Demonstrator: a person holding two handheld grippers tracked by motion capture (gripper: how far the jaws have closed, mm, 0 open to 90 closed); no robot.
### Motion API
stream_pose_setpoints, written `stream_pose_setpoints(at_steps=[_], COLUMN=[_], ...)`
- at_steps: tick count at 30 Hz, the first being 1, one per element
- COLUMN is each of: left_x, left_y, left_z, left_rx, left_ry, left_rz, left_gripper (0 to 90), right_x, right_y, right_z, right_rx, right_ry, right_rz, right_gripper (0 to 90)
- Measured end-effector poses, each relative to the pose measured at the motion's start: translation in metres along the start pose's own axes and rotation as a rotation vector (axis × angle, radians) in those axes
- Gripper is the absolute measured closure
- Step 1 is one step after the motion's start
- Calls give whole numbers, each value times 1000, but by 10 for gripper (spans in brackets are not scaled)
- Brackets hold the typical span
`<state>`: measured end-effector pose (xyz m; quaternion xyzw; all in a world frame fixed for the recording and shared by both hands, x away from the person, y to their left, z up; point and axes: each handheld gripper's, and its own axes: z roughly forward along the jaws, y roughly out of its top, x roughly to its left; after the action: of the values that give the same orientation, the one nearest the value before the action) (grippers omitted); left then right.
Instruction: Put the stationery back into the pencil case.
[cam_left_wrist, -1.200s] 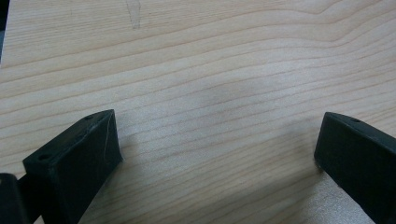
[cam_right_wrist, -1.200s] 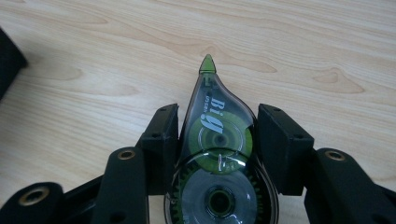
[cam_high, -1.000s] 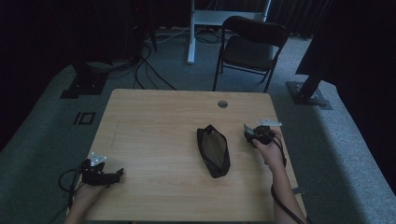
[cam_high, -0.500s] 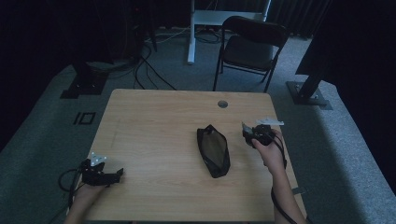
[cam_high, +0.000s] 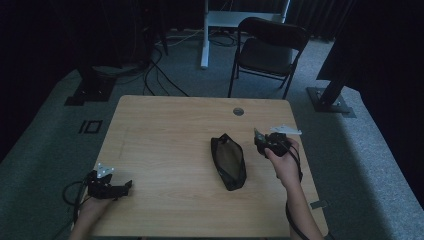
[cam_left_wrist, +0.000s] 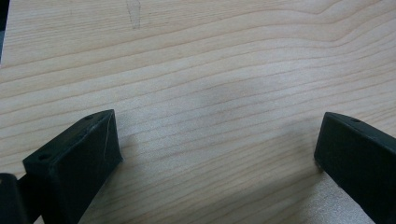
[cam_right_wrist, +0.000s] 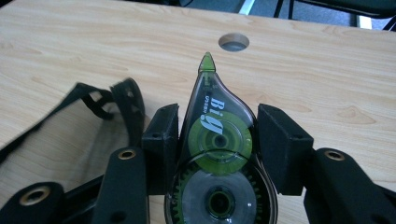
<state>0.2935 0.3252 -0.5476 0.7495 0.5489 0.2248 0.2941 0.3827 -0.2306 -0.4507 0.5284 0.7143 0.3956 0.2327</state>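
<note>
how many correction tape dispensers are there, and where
1: the correction tape dispenser sits clamped in the right gripper, just right of the black mesh pouch. The pouch could hide more.

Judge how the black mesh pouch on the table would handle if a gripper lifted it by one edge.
The black mesh pouch would probably sag and fold: the right gripper view shows its rim lying limp and its mesh thin enough for wood grain to show through. It looks flat and seemingly empty, so likely light. A push would probably bunch it rather than slide it whole across the table.
</note>
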Motion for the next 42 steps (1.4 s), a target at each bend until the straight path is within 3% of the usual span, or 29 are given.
stream_pose_setpoints(at_steps=[1, 11, 14, 19, 23, 24, 29, 33, 38, 42], left_x=[0, 0, 0, 0, 0, 0, 0, 0, 0, 0], left_y=[0, 0, 0, 0, 0, 0, 0, 0, 0, 0], left_z=[0, 0, 0, 0, 0, 0, 0, 0, 0, 0], left_rx=[0, -1, -1, -1, 0, 0, -1, 0, 0, 0], left_ry=[1, 1, 1, 0, 0, 0, 0, 0, 1, 0], left_rz=[0, -1, -1, -1, 1, 1, -1, 0, 0, 0], left_gripper=[4, 4, 4, 4, 4, 4, 4, 4, 4, 4], right_x=[6, 37, 46, 58, 70, 75, 83, 87, 93, 101], right_y=[2, 12, 15, 15, 15, 15, 12, 7, 0, -5], right_z=[-2, -9, -8, -4, 1, 4, 11, 19, 27, 35], right_rx=[1, -16, -5, 1, 14, 11, 27, 53, 81, 105], right_ry=[-12, 33, 29, 54, 57, 73, 59, 82, 68, 28], right_rz=[-5, -7, -27, -2, -27, -16, -14, 25, 30, 35], right_gripper=[500, 500, 500, 501, 501, 501, 501, 501, 501, 501])
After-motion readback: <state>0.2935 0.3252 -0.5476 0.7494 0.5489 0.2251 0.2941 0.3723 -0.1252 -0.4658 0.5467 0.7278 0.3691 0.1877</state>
